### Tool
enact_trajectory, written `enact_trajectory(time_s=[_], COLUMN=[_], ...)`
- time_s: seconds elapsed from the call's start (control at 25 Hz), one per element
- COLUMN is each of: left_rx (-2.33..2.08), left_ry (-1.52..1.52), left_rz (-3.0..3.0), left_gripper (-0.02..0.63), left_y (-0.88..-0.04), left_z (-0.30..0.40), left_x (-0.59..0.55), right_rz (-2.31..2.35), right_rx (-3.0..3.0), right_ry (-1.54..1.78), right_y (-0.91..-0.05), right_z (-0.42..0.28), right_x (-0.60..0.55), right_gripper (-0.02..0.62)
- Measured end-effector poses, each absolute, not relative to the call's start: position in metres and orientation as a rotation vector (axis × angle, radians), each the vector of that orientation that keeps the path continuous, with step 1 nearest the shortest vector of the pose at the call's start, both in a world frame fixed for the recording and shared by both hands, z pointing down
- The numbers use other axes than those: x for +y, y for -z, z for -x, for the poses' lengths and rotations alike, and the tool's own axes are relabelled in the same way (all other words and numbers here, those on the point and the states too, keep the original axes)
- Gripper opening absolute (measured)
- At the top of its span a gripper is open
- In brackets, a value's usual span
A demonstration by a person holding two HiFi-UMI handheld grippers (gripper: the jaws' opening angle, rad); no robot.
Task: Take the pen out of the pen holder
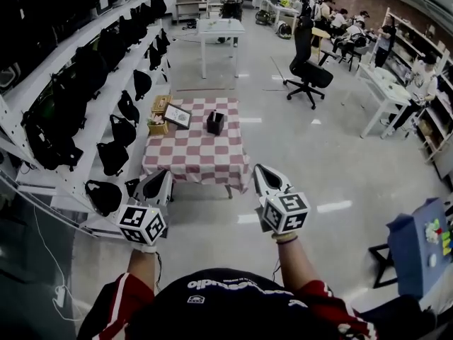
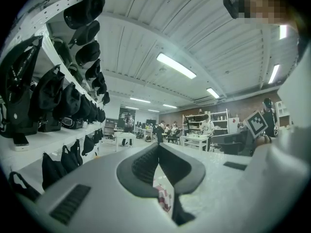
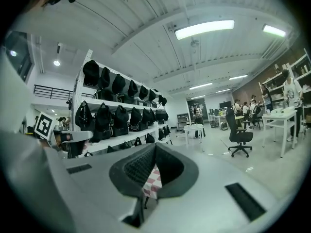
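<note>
A black pen holder (image 1: 215,122) stands on a low table with a red-and-white checked cloth (image 1: 198,154), well ahead of me in the head view. No pen can be made out in it at this distance. My left gripper (image 1: 167,175) and right gripper (image 1: 260,169) are held side by side short of the table's near edge, both pointing level toward it. In the left gripper view the left gripper (image 2: 158,146) has its jaws meeting with nothing between them. The right gripper (image 3: 155,145) looks the same in its own view. A strip of checked cloth (image 3: 151,183) shows below the jaws.
A framed picture (image 1: 178,115) and wooden boxes (image 1: 160,105) sit on the table's left side. White shelves with black bags (image 1: 106,69) run along the left. A black office chair (image 1: 308,69), a white table (image 1: 219,27) and people at desks lie beyond. A blue stand (image 1: 417,250) is at right.
</note>
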State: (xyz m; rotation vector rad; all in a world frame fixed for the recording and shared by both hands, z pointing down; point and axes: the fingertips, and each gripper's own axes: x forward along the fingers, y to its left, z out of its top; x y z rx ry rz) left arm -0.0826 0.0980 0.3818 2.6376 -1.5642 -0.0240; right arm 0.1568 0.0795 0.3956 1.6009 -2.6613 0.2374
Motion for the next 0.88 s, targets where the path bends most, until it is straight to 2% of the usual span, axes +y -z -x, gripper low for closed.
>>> enact_trajectory(time_s=[0.44, 0.88], left_rx=[-1.555, -1.533], left_ry=[-0.111, -0.069], left_rz=[-2.686, -2.682], left_gripper=[0.006, 0.006], left_y=[-0.385, -0.385], left_z=[0.034, 0.024], left_x=[0.104, 0.084], right_rz=[-1.554, -1.551], right_rx=[-2.717, -2.698], right_ry=[-0.283, -0.325], right_y=[-0.401, -0.416], right_z=[-0.186, -0.195], right_x=[0.073, 0.057], right_gripper=[-0.006, -0.006])
